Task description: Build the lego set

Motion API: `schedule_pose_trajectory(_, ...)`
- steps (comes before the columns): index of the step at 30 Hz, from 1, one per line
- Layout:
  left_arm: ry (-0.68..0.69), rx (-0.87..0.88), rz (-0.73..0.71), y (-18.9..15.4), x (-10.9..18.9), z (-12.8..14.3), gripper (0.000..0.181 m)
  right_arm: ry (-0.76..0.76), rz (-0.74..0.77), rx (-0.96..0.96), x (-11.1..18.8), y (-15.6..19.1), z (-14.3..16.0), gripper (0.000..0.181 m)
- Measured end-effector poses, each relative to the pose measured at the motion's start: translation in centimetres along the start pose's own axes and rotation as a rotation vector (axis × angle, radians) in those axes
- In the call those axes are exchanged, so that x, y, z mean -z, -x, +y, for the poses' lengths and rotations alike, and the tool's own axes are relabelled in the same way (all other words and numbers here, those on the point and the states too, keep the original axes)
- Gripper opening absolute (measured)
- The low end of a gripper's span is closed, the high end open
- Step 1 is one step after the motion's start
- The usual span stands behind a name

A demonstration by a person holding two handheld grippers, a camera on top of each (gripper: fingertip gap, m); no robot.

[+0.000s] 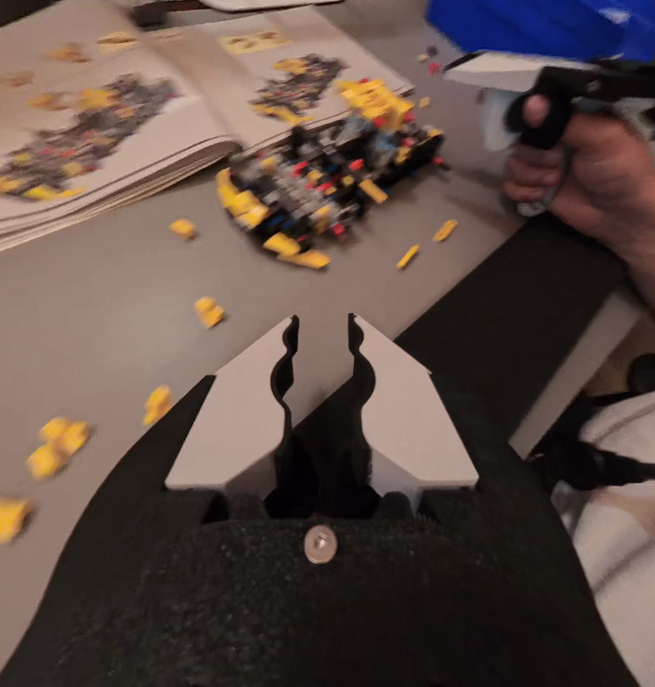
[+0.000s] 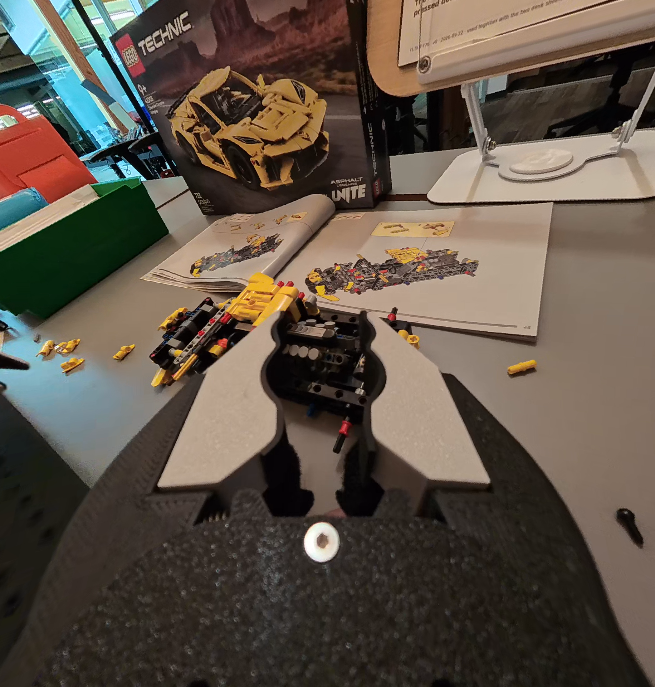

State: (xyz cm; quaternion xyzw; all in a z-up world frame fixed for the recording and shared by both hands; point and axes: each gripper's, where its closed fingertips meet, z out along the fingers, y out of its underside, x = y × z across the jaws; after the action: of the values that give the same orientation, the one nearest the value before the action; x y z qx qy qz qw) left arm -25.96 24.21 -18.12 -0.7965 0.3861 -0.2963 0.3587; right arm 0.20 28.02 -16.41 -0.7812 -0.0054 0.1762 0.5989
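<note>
One lego chassis (image 2: 221,331), one manual (image 2: 411,260)

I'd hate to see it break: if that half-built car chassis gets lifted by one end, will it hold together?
Probably mostly. The half-built chassis looks rigid, being beams pinned together. It is long and narrow, so lifting one end might flex it. The protruding red-tipped pin and yellow panels look likeliest to pop off.

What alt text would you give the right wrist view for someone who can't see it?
The right gripper, fingers open, frames the rear of a half-built black and yellow lego car on a grey table. Behind lie an open instruction booklet and the set's box; loose yellow pieces sit left.
</note>
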Motion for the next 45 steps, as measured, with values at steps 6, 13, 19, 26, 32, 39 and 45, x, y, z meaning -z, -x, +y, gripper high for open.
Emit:
schedule_pose_trajectory(6,-0.023,-0.056,-0.143,5.2,1.4,-1.1,0.026,-0.029,0.047,0.015,-0.2,-0.8,-1.6,0.035)
schedule_pose_trajectory(13,-0.098,-0.104,0.003,7.2,-10.6,-15.8,0.019,0.131,-0.068,0.251,-8.6,-2.5,-8.0,0.019)
schedule_pose_trajectory(19,0.154,-0.209,-0.048,12.0,-25.6,-18.8,0.000,0.447,-0.031,0.342,-16.3,-9.3,-2.7,0.000)
schedule_pose_trajectory(26,0.190,-0.256,-0.108,15.8,-26.8,-17.1,0.000,0.546,0.031,0.490,-16.9,-10.8,1.1,0.000)
schedule_pose_trajectory(32,0.133,-0.156,0.012,16.5,-25.6,-16.9,0.000,0.519,0.025,0.424,-17.0,-10.8,1.2,0.000)
schedule_pose_trajectory(39,0.111,-0.150,0.011,17.0,-25.4,-16.6,0.000,0.511,0.034,0.436,-16.9,-10.8,1.2,0.000)
schedule_pose_trajectory(45,0.153,-0.225,-0.076,17.7,-21.8,-16.7,0.000,0.504,0.046,0.458,-16.9,-10.8,1.2,0.000)
